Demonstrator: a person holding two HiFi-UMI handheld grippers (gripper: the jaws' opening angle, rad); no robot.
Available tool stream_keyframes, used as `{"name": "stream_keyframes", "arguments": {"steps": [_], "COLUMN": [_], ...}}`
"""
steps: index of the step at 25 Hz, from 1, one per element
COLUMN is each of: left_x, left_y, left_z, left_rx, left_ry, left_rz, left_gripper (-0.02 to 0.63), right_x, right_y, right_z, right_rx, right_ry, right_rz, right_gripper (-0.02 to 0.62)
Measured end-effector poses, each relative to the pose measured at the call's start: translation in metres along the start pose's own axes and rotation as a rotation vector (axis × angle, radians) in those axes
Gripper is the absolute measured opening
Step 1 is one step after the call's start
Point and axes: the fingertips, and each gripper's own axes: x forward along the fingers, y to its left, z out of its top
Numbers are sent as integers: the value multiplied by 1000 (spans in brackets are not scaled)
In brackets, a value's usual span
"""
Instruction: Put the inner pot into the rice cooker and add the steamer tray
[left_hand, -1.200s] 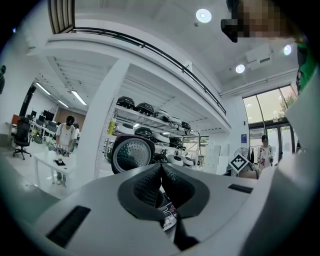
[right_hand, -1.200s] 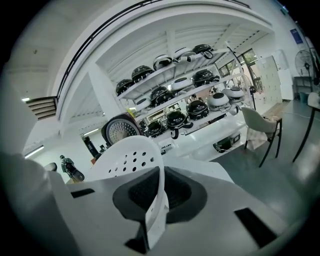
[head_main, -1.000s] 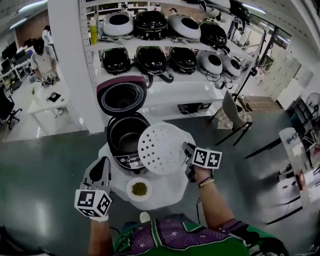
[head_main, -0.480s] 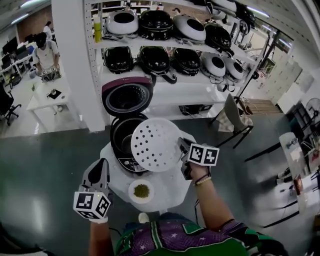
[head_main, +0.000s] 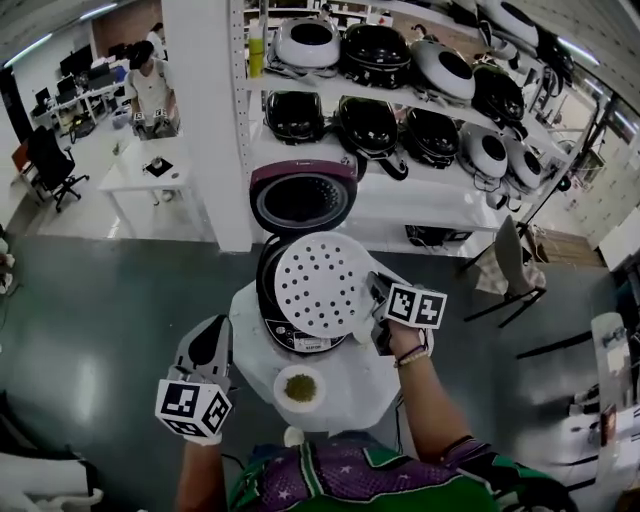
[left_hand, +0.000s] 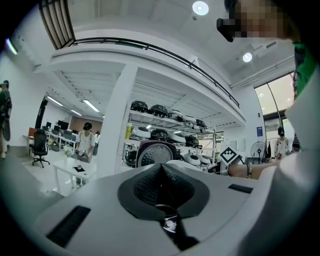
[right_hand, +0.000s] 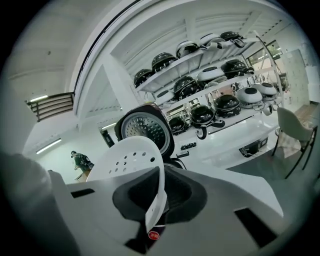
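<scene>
The rice cooker (head_main: 268, 300) stands on a round white table (head_main: 350, 385) with its lid (head_main: 303, 200) tipped up at the back. A white perforated steamer tray (head_main: 322, 283) hangs tilted over the cooker's opening and hides most of what is inside. My right gripper (head_main: 374, 303) is shut on the tray's right rim; in the right gripper view the tray (right_hand: 131, 156) runs edge-on between the jaws of the right gripper (right_hand: 156, 200). My left gripper (head_main: 212, 338) hovers to the left of the table with nothing in it; in its own view the left gripper (left_hand: 161, 176) has its pads together.
A small white bowl (head_main: 300, 388) with green contents sits on the table in front of the cooker. White shelves (head_main: 400, 190) behind hold several other rice cookers. A person (head_main: 148, 85) stands by a white desk (head_main: 150, 170) at the far left. A chair (head_main: 510, 265) stands at the right.
My right gripper has carried the tray leftward from the cooker's right side to above its opening. The left gripper has shifted only a little.
</scene>
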Motion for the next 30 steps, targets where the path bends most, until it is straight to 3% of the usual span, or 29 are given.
{"name": "stream_keyframes", "arguments": {"steps": [15,30], "left_x": [20,30], "left_y": [8,20], "left_z": [-3,-17], "left_rx": [7,-12], "left_ry": [39,85], "left_rz": [119,189], "left_gripper": [21,21], "right_x": [82,131], "right_y": [-15,-31], "right_z": [6,-13], "right_rx": [-19,-49], "right_ry": [102,199], "right_rz": [68,69], "right_gripper": [26,26]}}
